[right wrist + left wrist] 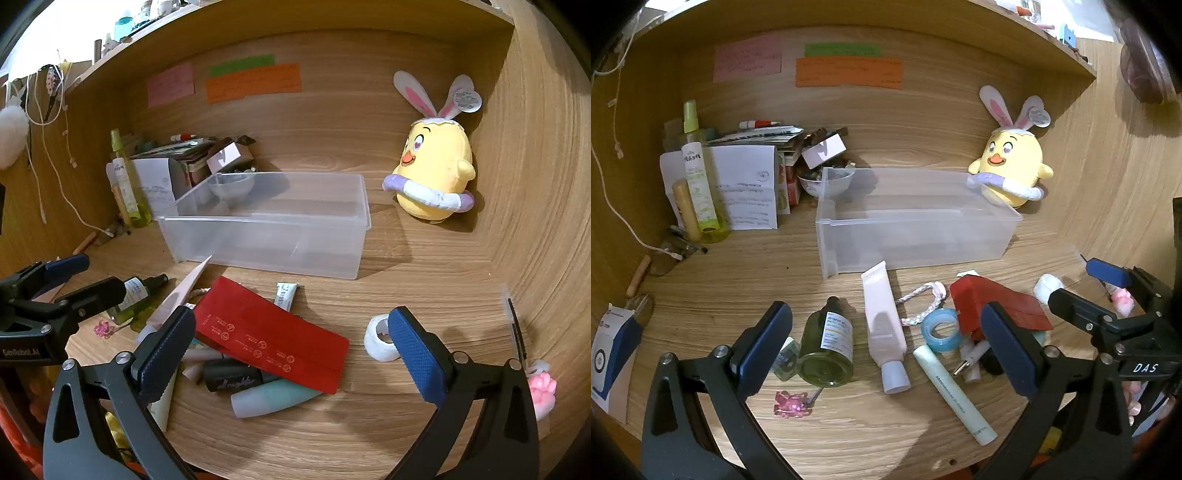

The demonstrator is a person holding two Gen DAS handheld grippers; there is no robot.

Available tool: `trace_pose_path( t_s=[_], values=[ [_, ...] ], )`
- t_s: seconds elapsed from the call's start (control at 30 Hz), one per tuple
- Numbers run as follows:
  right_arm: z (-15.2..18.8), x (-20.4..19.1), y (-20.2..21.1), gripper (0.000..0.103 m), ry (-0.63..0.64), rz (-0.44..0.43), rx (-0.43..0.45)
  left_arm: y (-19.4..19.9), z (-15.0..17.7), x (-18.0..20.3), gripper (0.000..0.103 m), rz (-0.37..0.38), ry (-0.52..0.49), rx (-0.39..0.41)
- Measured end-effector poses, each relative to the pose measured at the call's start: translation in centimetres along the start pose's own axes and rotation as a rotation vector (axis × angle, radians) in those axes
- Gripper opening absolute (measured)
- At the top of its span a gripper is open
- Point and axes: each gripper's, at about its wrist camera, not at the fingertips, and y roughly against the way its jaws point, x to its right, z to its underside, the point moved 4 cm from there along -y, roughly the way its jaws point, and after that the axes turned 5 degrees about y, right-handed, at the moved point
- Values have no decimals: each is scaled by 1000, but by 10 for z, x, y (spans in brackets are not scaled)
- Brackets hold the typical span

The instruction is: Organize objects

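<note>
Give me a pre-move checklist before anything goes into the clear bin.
1. Left gripper open, nothing held: ok.
2. Right gripper open, nothing held: ok.
3. Clear bin has room, looks empty: ok.
4. Green bottle free to grasp, lying between the left fingers' line: ok.
5. Red packet lies loose: not ok, it rests on tubes beneath it.
6. Bin's near rim clear: not ok, pink tube tip reaches its front wall.

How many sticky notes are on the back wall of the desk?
3: a pink note at left, a green note to its right, and an orange note directly under the green. None appears hidden.
</note>
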Motion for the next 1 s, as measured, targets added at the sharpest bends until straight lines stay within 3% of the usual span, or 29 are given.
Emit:
trace_pose_path(
  t_s=[1.0],
  values=[
    [0,-7,-2,103,3,-28,-7,6,0,1,103,-8,-1,13]
  ],
)
